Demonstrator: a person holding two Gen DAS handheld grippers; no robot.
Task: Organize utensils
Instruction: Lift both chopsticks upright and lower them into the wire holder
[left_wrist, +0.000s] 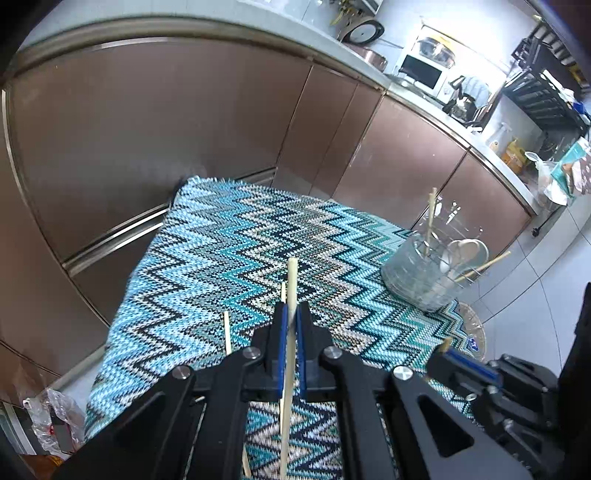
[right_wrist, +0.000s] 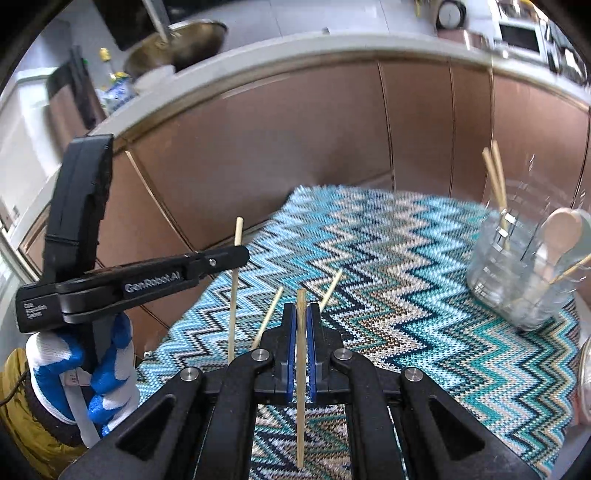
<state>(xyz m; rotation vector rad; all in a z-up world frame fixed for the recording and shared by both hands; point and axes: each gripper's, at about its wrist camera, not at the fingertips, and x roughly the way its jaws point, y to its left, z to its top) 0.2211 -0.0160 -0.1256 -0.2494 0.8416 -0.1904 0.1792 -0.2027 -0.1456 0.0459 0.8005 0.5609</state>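
My left gripper (left_wrist: 292, 308) is shut on a pale wooden chopstick (left_wrist: 292, 273), held above the zigzag cloth (left_wrist: 229, 236). From the right wrist view that left gripper (right_wrist: 236, 256) shows at the left, its chopstick (right_wrist: 233, 295) standing upright. My right gripper (right_wrist: 301, 308) is shut on a second chopstick (right_wrist: 301, 406); it also shows at the lower right of the left wrist view as the right gripper (left_wrist: 445, 347). Two loose chopsticks (right_wrist: 271, 312) (right_wrist: 330, 286) lie on the cloth (right_wrist: 406, 295). A clear glass holder (left_wrist: 417, 280) (right_wrist: 509, 273) at the right holds chopsticks and pale spoons.
Brown cabinet fronts (left_wrist: 147, 129) stand close behind the cloth's far edge. A gloved hand (right_wrist: 74, 369) grips the left tool's handle. A plastic bag (left_wrist: 51, 417) lies on the floor at the lower left. Kitchen appliances (left_wrist: 424, 70) line the counter top.
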